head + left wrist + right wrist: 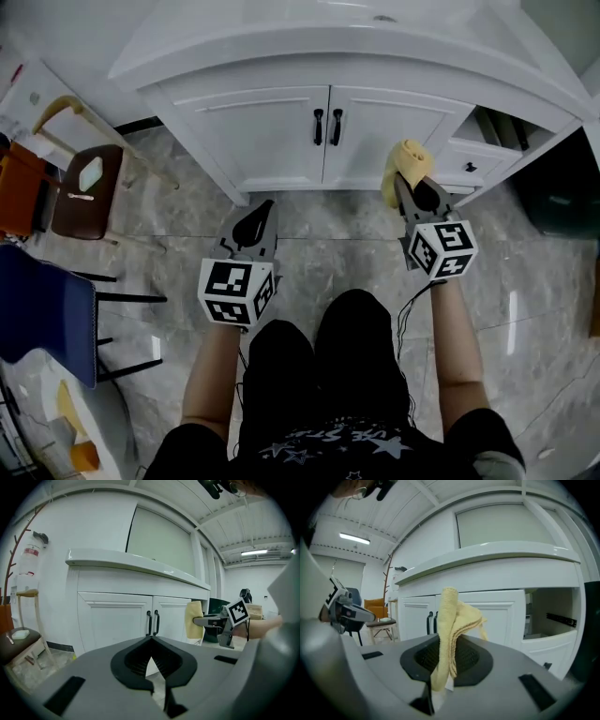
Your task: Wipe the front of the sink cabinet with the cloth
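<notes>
- In front of both grippers, the white sink cabinet (272, 131) stands with its doors closed. The cloth is near the right door (384, 136) but not visibly touching it, so wiping looks not yet begun.
- The left gripper (264, 210) hangs low over the floor (319, 230), fingers pressed together on nothing.
- The right gripper (410, 187) has its fingers clenched on the yellow cloth (406, 161), which stands bunched and upright.
- Likely risks: the narrow pinch could let the cloth drag free under pressure, or the loose folds could catch on the black door handles (326, 127).

Marble floor (328, 234), sink cabinet (272, 136), brown chair (82, 197), blue chair (47, 314)
</notes>
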Demonstrator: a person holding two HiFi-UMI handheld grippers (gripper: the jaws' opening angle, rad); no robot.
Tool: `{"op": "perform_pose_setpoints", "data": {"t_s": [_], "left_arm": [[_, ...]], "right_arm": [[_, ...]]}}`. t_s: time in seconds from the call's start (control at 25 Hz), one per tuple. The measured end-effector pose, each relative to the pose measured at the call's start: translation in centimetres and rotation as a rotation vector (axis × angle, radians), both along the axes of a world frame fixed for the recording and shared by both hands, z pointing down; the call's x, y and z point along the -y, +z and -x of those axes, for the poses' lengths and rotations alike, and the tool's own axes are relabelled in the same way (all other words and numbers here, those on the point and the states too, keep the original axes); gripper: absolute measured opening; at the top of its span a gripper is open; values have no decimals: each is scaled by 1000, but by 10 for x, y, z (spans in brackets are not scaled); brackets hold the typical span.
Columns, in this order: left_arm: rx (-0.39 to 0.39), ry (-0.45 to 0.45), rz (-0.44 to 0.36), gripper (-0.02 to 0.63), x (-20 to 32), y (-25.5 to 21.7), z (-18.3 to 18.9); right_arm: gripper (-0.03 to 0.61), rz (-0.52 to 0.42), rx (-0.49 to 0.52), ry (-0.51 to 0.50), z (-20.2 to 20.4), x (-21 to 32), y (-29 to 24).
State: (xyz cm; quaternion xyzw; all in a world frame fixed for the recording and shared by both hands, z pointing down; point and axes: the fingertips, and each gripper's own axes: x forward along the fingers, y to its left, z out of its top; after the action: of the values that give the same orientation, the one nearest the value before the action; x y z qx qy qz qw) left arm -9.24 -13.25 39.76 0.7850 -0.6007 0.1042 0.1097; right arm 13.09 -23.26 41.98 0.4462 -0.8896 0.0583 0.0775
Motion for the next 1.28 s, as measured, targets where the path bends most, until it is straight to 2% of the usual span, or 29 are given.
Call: {"op": "perform_pose_setpoints", "data": {"t_s": [0.24,0.4,0.52,0.68,0.88,1.28], "left_arm": [[19,-53,-110,15,-4,16,13],[17,-78,-134,15,-16,20,24],[14,-80,-134,15,-19,19,28],[24,-55,-149,15,-14,13,30],[-17,-28,-152,15,7,15,29],[-45,87,-132,15,60,19,11]], "right_arm": [[61,-139,17,-100,46,21,-14],[61,-194,23,-103,65,26,-25],[61,-181,8,-113,81,33,-31],[61,-155,-64,-120,102,51,-31],[61,-146,-134,-104,113,74,-29],[61,-93,-72,11,72,101,-27]]}}
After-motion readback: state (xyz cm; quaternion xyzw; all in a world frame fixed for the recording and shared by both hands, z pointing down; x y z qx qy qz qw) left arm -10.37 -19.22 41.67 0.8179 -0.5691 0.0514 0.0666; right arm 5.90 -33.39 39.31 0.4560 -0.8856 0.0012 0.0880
